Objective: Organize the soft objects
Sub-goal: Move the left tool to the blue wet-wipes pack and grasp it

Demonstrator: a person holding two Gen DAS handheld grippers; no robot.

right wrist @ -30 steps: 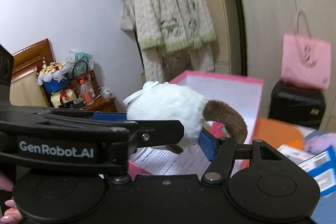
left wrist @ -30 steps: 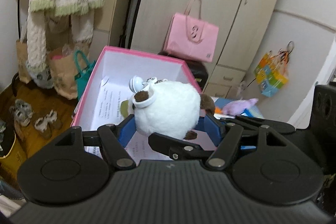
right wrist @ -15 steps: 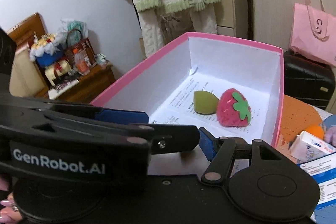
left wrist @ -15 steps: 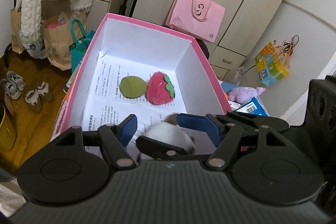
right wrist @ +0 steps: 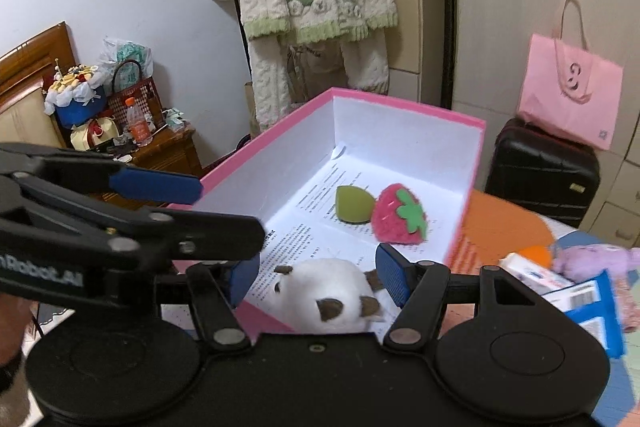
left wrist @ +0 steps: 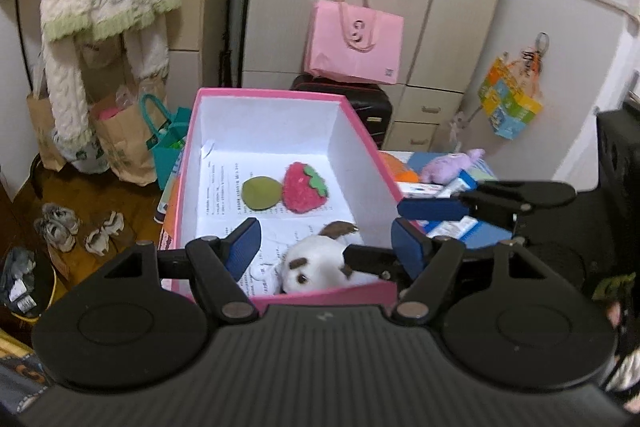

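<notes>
- The white plush animal with brown ears and patches (left wrist: 320, 267) lies on the printed paper lining (right wrist: 320, 227) inside the pink cardboard box with white inner walls (left wrist: 360, 143), close against the box's near wall.
- The left gripper (left wrist: 326, 241) hangs above that near end with its blue-padded jaws partly apart and nothing between them; they have just been opening a little further, and the pads touch no part of the toy.
- The right gripper (right wrist: 316, 281) is likewise partly open and empty, its pads to either side of the plush but clear of it.
- Risk: both grippers crowd the same near corner, and one finger of each crosses in front of the other's camera, so a careless withdrawal could knock them together.
- Risk: a pad dragged low over the near rim could snag the plush's fur and pull it back out, or tip the light box.
- Deeper in the box, towards the far wall, a flat olive-green felt oval (left wrist: 262, 191) touches a fuzzy red plush strawberry with a green leaf cap (left wrist: 305, 187).
- Outside the box's right wall a lilac plush toy (left wrist: 452, 167) lies among small printed cartons (right wrist: 560, 287), probably awaiting collection, though blur makes its shape hard to read.
</notes>
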